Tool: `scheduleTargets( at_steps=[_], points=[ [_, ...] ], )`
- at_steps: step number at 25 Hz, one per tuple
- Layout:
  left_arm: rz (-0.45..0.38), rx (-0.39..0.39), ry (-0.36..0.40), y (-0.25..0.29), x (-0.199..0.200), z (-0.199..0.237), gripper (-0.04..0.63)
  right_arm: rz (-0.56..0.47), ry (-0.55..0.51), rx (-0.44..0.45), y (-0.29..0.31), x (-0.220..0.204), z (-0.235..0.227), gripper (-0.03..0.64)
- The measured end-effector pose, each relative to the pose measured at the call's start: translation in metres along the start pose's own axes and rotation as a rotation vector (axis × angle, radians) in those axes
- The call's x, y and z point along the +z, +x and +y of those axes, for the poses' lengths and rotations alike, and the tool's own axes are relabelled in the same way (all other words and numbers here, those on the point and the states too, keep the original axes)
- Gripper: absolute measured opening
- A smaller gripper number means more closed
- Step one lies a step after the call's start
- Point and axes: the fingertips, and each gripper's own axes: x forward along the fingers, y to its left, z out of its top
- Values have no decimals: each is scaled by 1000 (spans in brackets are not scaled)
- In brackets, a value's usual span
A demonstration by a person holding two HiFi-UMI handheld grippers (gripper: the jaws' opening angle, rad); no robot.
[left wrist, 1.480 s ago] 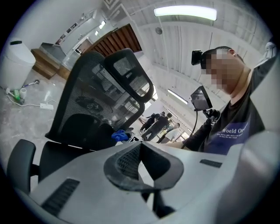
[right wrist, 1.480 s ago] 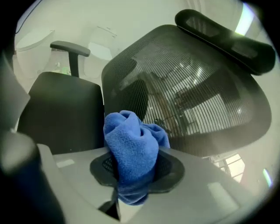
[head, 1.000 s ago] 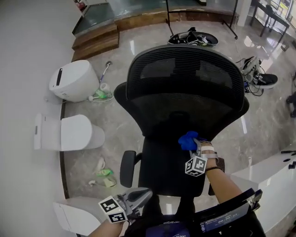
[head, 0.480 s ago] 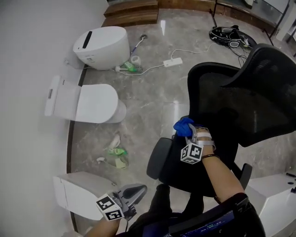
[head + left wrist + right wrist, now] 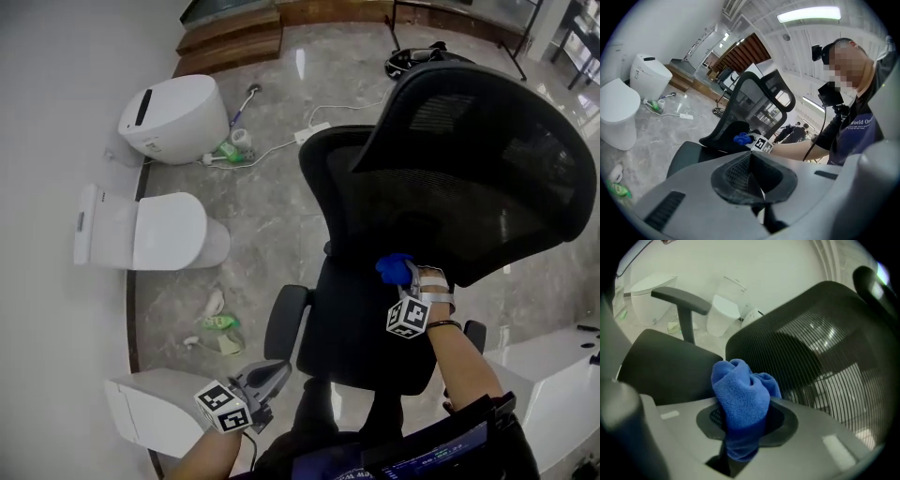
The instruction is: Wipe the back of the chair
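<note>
The right claw (image 5: 743, 425) is shut tight on a blue cloth (image 5: 740, 390). The cloth sticks out past the jaws in a soft lump. The left claw (image 5: 751, 178) is shut too, and it holds nothing. It hangs low and off to one side, well apart from the chair.

The chair back (image 5: 469, 159) is made of black net. The cloth is down by the low part of it, just above the seat (image 5: 361, 323). I cannot tell if the cloth touches the net or is only just beside it.

A few things could go wrong from here. I think the chair could spin or roll away when the cloth pushes on it, because nothing holds it in place. Then the cloth would slide off the net and wipe only air. The cloth is bunched up, so only a small bit of it would rub the net, and spots could get missed. The net looks rough, so it could grab the cloth and tug it out of the jaws. A hard push could also make the net bend away. The armrest (image 5: 284, 323) is close by, so the arm could bump it on a wide swing.
</note>
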Motion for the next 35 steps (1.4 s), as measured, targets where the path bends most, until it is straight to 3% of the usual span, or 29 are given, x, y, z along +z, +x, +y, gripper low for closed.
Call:
scheduleTargets(
  at_steps=[4,8,12,15,18,21,25,28,31,33,35],
  points=[
    [47,-29,21,72,-5,-28,3,84,26,2,-32,-101,-12,118],
    [74,-66,1,138,-19,-58,3,147,63,17,-62,-174,-17,117],
    [113,-111,22,171,-39,-81,3,212,114,35,-83,-216,-13,117],
    [122,-105,31,170,-50,-79,3,252,214,43,-87,-221,-11,118],
    [126,-79,30,147,-57,-63,3,174,279,76,-75,-171,2,118],
    [127,-50,31,106,-62,-40,3,41,306,148,-47,-79,30,118],
    [97,-5,3,40,-62,-1,3,-52,500,308,3,42,66,118],
    [64,35,-33,-2,-67,28,3,-76,571,391,35,107,87,118],
    [37,58,-61,-35,-71,57,3,-62,677,400,60,139,91,118],
    [27,69,-78,-46,-72,68,3,-43,760,400,72,140,87,118],
    [24,75,-89,-47,-72,73,3,-33,758,389,76,130,80,118]
  ],
)
